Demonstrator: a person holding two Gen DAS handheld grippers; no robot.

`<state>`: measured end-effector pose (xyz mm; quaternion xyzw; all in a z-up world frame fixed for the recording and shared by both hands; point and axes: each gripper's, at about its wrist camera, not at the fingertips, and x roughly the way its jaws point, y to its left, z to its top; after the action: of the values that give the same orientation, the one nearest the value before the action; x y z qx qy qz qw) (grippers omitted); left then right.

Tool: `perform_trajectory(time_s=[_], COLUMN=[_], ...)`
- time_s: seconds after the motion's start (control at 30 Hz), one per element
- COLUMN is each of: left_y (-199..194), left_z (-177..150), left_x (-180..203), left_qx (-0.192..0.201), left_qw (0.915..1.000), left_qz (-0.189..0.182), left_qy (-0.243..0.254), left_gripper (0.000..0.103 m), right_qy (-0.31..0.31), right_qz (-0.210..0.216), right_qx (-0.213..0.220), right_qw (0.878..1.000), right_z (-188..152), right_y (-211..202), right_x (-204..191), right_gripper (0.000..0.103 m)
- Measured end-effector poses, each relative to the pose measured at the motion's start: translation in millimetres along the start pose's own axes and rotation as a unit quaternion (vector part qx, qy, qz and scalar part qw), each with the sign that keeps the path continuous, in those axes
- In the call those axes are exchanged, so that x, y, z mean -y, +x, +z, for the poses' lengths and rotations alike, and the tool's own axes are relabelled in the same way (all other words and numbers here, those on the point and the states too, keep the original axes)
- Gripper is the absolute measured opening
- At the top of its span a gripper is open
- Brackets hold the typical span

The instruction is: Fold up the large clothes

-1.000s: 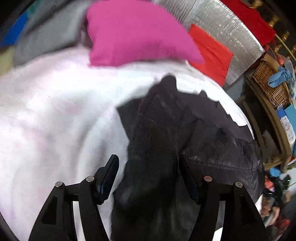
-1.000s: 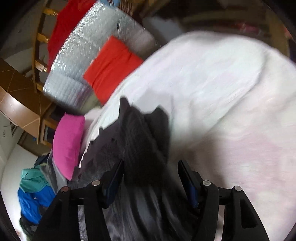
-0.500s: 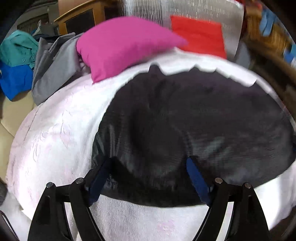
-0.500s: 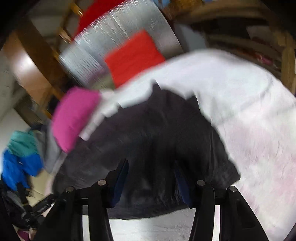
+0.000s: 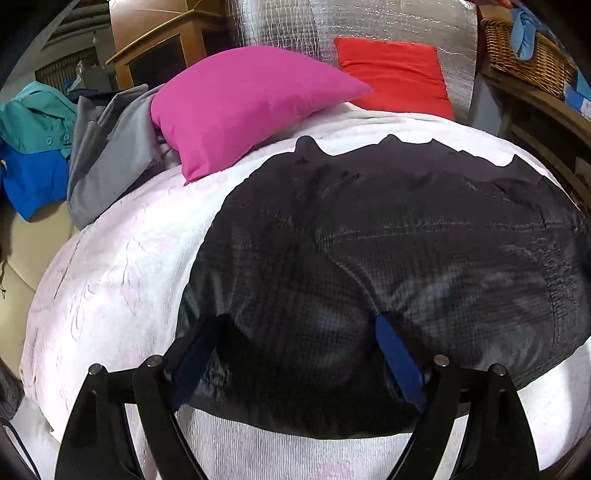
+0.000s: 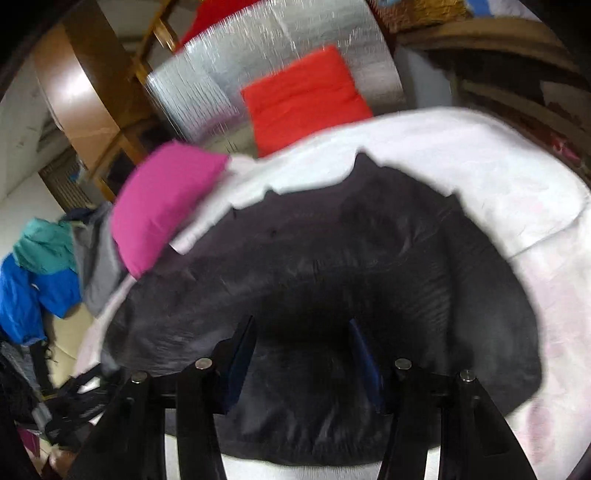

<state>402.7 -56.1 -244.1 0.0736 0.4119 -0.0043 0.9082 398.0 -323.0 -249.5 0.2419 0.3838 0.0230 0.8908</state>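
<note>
A large black, shiny garment [image 5: 369,240] lies spread flat on a white blanket [image 5: 122,266] covering the bed. My left gripper [image 5: 295,321] hovers at its near edge with the jaws wide and still opening; cloth lies between and under the fingers, and the pads do not press it. In the blurred right wrist view the same garment [image 6: 332,258] fills the middle. My right gripper [image 6: 302,323] stands over its near part with the fingers apart and nothing pinched between them.
A pink pillow [image 5: 240,103] and a red cushion [image 5: 395,74] sit at the far end of the bed, before a silver foil panel [image 5: 369,22]. Grey clothing [image 5: 107,155] and a teal-and-blue jacket [image 5: 33,147] are piled at the left. A wicker basket [image 5: 524,55] stands on a shelf at right.
A second ago the black garment hung bunched between both grippers' fingers. It now lies spread flat on the blanket. Both grippers rolled and drew back to its near edge, and the left jaws widened.
</note>
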Motion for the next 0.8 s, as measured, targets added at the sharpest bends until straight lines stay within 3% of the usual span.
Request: perform_trajectory(time_s=[0.2, 0.8], left_y=[0.9, 2.1], left_z=[-0.7, -1.5], left_x=[1.4, 1.3], left_qx=[0.003, 0.001], left_qw=[1.0, 1.0], left_qz=[0.003, 0.006], left_qy=[-0.001, -0.005], left_gripper=[0.09, 0.092], right_qy=[-0.052, -0.052], right_qz=[-0.047, -0.041], right_qx=[0.002, 0.004], right_qw=[0.998, 0.998], right_z=[-7.3, -8.8], right_y=[9.0, 8.2], right_x=[-14.6, -8.7], right_gripper=[0.057, 0.057])
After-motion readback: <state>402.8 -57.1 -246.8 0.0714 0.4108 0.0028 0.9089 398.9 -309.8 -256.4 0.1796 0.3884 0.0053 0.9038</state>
